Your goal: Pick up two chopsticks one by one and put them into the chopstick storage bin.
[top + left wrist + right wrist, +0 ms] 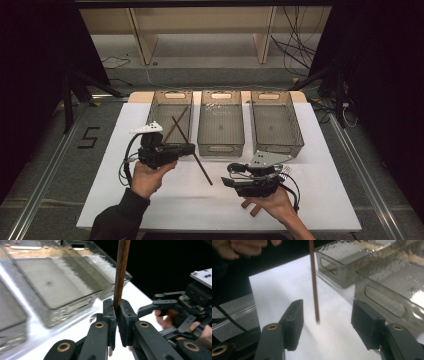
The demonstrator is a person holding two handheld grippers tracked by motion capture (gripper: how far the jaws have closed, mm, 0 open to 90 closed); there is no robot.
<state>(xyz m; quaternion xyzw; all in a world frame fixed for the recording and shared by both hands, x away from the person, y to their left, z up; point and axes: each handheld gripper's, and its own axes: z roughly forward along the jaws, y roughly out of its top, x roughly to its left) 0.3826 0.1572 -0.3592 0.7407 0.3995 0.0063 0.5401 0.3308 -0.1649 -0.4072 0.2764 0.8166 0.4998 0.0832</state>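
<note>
The left gripper (117,315) is clamping a brown chopstick (121,272), its length slanting toward the right gripper (327,322), whose wide jaws are flanking its free tip untouched.

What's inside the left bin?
The left bin holds two brown sticks, crossed and leaning over its front right corner. The left gripper covers the front wall, so the floor behind it can't be checked.

I see three see-through bins in a row at twelve o'clock on my white table (150,200): left bin (159,107), middle bin (220,125), right bin (276,122).
</note>
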